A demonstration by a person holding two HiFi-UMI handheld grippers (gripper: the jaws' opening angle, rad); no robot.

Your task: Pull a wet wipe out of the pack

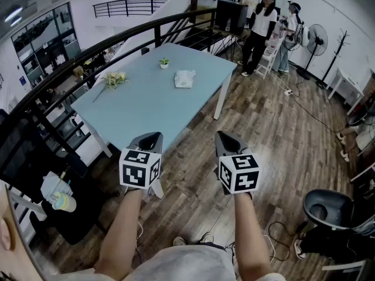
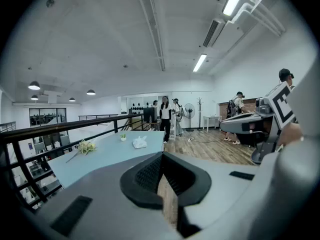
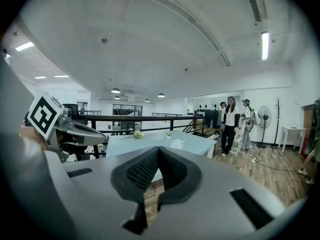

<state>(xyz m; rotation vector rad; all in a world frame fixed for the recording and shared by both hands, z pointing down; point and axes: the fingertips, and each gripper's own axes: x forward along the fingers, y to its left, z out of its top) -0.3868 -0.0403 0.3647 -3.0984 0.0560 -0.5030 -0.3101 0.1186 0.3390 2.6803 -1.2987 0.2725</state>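
Observation:
The wet wipe pack, a white crumpled-looking packet, lies on the far half of a light blue table. It shows small in the left gripper view and in the right gripper view. My left gripper and right gripper hang side by side over the wooden floor, short of the table's near edge and far from the pack. Both point towards the table. The left gripper has its jaw tips together with nothing between them, and so does the right gripper.
A small potted plant and a bunch of flowers also lie on the table. A black railing runs along its left side. People stand beyond the table near a fan. A black chair stands at my right.

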